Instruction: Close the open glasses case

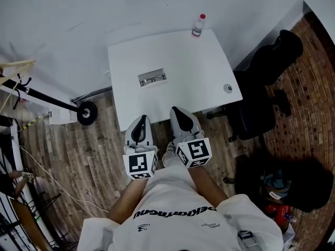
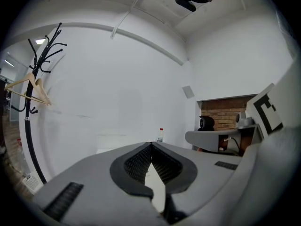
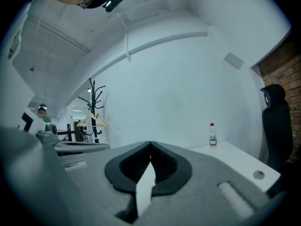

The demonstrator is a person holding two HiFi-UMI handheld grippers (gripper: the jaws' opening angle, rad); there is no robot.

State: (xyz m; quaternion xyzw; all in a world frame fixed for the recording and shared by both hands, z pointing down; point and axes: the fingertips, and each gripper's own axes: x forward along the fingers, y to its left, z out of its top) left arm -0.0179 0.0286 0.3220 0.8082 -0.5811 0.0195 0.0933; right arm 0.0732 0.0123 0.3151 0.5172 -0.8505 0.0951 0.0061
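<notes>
a white table (image 1: 209,67) fills the middle of the head view, standing on a wooden floor (image 1: 78,156) against a pale wall. a black office chair (image 1: 264,82) sits off its right side.

i stand at the table's near edge with a gripper in each hand. the left gripper (image 1: 141,120) and the right gripper (image 1: 177,112) point forward side by side, tips about at that edge. each gripper's own view shows its two jaws pressed together at the tip with nothing between them, so both are closed and empty.

the open glasses case (image 1: 152,78) lies on the table ahead of me, a little left of the table's centre. its long axis runs across my view from left to right, slightly tilted, with the open side up (i cannot make out which half is the lid). it sits forward of both grippers and roughly between their two lines. neither hand looks clearly nearer. i judge a straight reach forward would bring both to it.

a small bottle (image 1: 198,25) with a red cap stands at the far edge. a small round fitting (image 1: 227,88) sits near the right edge.
</notes>
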